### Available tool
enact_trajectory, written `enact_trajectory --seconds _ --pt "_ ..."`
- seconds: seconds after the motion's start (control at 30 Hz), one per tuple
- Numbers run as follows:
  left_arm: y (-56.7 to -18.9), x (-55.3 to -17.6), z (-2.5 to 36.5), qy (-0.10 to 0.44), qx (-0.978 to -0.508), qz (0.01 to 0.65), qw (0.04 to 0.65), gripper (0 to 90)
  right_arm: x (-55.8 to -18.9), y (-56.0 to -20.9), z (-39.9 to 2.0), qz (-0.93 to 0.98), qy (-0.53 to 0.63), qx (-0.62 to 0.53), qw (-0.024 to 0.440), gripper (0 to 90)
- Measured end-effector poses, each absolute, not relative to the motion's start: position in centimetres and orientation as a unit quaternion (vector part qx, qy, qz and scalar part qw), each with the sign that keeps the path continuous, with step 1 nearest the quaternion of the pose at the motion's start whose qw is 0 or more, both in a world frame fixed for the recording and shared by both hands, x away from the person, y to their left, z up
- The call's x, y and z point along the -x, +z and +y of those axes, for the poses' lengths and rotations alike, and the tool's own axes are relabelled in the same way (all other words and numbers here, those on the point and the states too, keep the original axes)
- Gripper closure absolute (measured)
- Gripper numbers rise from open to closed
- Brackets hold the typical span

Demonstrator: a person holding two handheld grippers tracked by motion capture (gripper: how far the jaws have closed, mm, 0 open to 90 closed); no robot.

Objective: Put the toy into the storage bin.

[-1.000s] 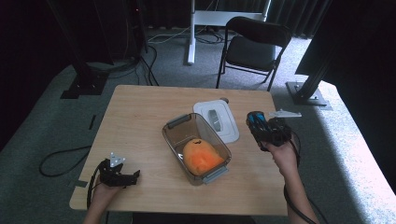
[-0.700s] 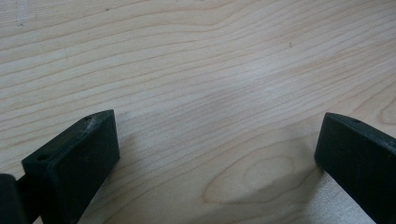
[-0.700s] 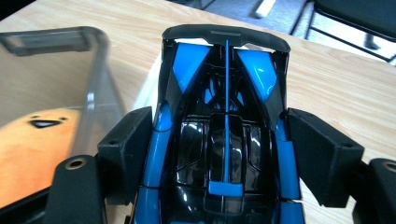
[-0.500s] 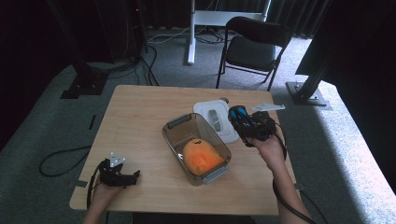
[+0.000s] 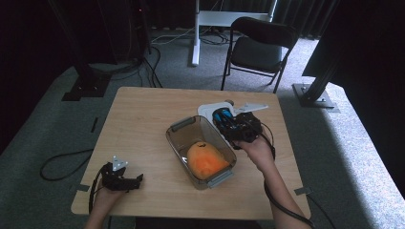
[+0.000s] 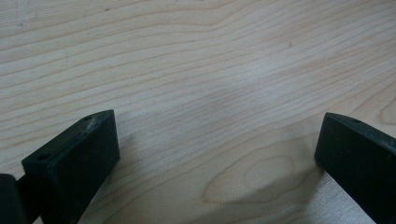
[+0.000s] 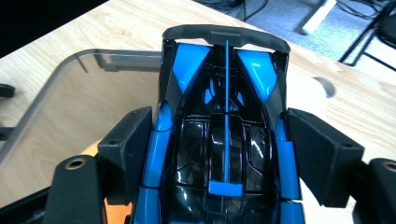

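Here the right gripper is clamping a blue toy car between its jaws, just beside the clear container; the left gripper is resting open, jaws spread over bare table.

No words, numbers, labels or signs can be read in these pictures.

The blue and black toy car has shiny paint and a thin blue stripe along its middle — but no name, badge or number on it. The clear box beside the car has no sticker or print on its walls. The white lid just behind the box looks plain too. The wooden desk has just its wavy grain lines — no writing. The chair far behind the desk is too dark and small to tell any mark.
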State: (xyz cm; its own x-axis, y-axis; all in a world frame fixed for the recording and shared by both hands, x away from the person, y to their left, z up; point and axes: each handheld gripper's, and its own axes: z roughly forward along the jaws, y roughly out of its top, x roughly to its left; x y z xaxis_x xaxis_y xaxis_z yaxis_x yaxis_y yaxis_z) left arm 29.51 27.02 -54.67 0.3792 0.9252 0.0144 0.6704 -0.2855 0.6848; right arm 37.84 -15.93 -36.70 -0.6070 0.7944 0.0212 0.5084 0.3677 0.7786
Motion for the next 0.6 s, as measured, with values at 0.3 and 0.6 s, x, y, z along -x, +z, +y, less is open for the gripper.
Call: enact_trajectory --seconds 0.3,0.6 --pt "-54.7 -29.5 27.0 0.21 -0.774 0.516 0.302 0.3 -38.1 -37.5 -13.1 0.82 0.388 -0.388 0.165 25.6" --pt "-54.7 -29.5 27.0 0.21 -0.774 0.515 0.302 0.2 -38.3 -38.8 -11.1 0.831 0.38 -0.379 0.147 25.6"
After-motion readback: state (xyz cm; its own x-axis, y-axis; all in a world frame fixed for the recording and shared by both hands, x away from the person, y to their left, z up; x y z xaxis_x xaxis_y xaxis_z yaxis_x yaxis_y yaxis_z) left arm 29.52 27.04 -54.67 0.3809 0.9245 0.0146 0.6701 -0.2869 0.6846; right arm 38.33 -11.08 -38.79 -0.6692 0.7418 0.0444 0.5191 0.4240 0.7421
